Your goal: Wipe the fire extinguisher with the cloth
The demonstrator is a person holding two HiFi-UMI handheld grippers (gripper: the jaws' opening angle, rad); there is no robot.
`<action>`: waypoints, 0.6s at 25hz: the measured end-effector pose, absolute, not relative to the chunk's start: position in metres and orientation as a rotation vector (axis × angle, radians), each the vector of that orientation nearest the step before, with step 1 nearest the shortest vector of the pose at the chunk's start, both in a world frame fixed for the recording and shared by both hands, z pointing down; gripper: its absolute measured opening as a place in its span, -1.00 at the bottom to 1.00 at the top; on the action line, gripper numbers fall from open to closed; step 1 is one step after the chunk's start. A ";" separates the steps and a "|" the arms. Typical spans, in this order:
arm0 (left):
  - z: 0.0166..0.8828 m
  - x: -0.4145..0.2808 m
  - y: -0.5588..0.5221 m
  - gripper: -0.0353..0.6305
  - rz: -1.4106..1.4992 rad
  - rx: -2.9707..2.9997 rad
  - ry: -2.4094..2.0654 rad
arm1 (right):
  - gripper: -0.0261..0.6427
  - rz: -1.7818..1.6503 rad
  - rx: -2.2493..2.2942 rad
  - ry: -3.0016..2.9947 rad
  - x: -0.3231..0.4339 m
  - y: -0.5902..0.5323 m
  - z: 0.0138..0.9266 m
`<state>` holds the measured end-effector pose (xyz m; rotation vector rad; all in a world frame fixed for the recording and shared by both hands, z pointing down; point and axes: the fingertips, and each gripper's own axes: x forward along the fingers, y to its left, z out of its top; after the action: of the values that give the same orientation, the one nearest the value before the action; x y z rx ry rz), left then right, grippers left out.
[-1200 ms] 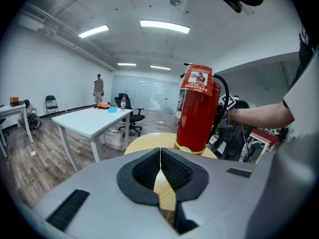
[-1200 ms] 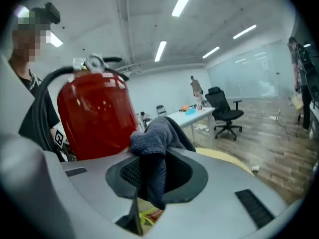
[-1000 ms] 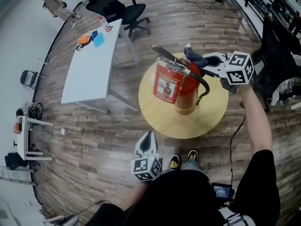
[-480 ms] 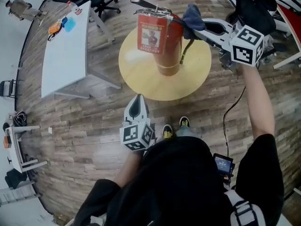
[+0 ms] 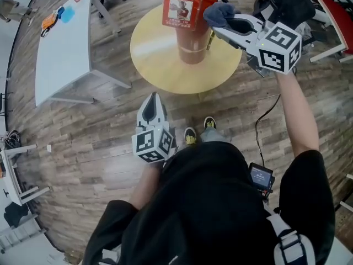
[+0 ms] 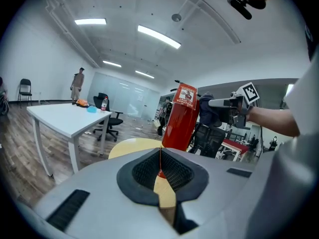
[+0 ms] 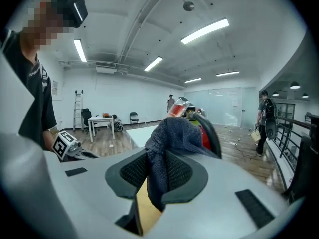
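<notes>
Dark blue-grey knit cloth (image 5: 219, 12) in the right gripper (image 5: 219, 22). Just beyond it, a red fire extinguisher (image 5: 190, 35) with a black hose (image 7: 209, 130) on a pale yellow round table (image 5: 160, 59). Right gripper and left gripper (image 5: 153, 98) are light grey, with black-and-white marker squares on their cubes.

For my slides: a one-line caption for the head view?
Right gripper holds the cloth at the fire extinguisher on a round table; left gripper hangs shut.

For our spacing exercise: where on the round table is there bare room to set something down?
Bare: the near and left part of the round table, from the fire extinguisher to the rim. Crowded: its right side, where the right gripper holds the cloth by the extinguisher.
</notes>
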<state>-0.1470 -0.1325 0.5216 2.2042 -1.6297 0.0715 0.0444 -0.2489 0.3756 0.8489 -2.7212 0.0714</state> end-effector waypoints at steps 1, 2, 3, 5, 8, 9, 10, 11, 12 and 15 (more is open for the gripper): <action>0.522 -0.148 -0.131 -0.82 0.071 2.205 -1.630 | -0.66 0.066 0.859 -2.716 0.033 -0.248 0.381; 0.522 -0.149 -0.128 -0.82 0.071 2.206 -1.629 | -0.66 0.067 0.885 -2.717 0.023 -0.247 0.384; 0.521 -0.150 -0.126 -0.82 0.068 2.207 -1.628 | -0.66 0.075 0.914 -2.724 0.014 -0.246 0.387; 0.516 -0.157 -0.123 -0.82 0.054 2.201 -1.645 | -0.66 0.083 0.975 -2.734 -0.006 -0.246 0.389; 0.512 -0.176 -0.115 -0.82 0.037 2.172 -1.692 | -0.66 0.030 1.091 -2.690 -0.036 -0.254 0.399; 0.513 -0.181 -0.112 -0.82 0.034 2.160 -1.703 | -0.66 0.038 1.127 -2.685 -0.041 -0.258 0.405; 0.515 -0.186 -0.109 -0.82 0.034 2.149 -1.712 | -0.66 0.062 1.153 -2.684 -0.045 -0.260 0.414; 0.517 -0.190 -0.106 -0.82 0.036 2.139 -1.720 | -0.66 0.097 1.166 -2.682 -0.047 -0.263 0.426; 0.519 -0.195 -0.103 -0.82 0.040 2.129 -1.727 | -0.66 0.140 1.166 -2.674 -0.049 -0.265 0.443; 0.526 -0.208 -0.096 -0.82 0.052 2.094 -1.752 | -0.66 0.215 1.115 -2.587 -0.050 -0.268 0.510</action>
<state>-0.2077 -0.0964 0.5259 2.0941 -1.7521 0.0518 -0.0498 -0.2682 0.5104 1.1146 -2.5867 0.2152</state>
